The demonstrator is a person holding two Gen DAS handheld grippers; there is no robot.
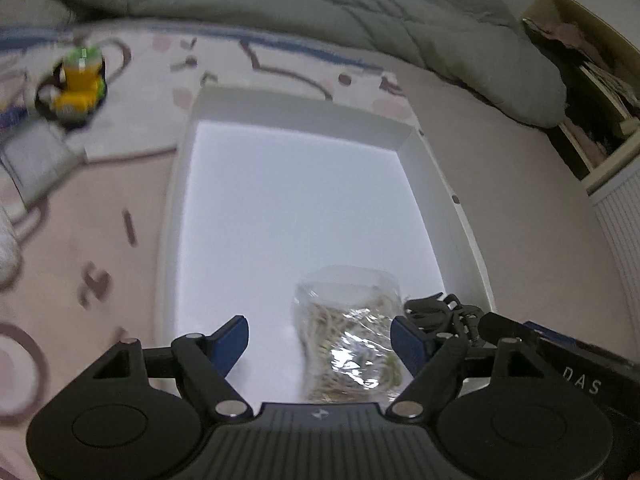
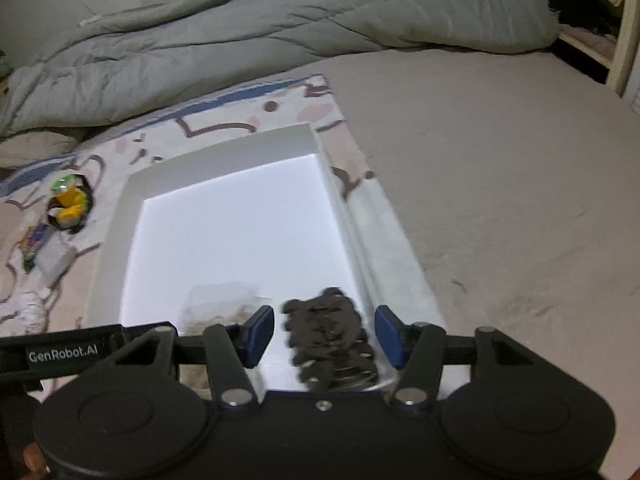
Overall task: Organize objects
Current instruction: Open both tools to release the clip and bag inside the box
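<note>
A: We are holding the left gripper [image 1: 320,340] with its jaws spread wide, gripping nothing. Between its blue pads [image 1: 228,344] we are seeing a crinkly clear plastic bag [image 1: 352,340] of pale stringy bits; its lower end is slipping out of sight behind the gripper body.

B: And we are holding the right gripper [image 2: 325,336] just as wide, also gripping nothing. A dark, lumpy tangle [image 2: 330,340] is lying between its pads, blurred, so we cannot tell what it is made of.

A: Both are sitting inside the white box [image 2: 224,152], near its front edge, side by side. The smooth floor is glaring so brightly that we are losing all detail there.

B: The box is resting on a patterned mat [image 2: 224,120] spread over the bed [image 2: 500,180]. A rumpled grey quilt [image 2: 280,20] is bunching up behind it.

A: To the left on the mat, a yellow and green toy [image 1: 80,84] is showing, too smeared to name. A small flat grey packet [image 2: 56,258] is lying near it.
</note>
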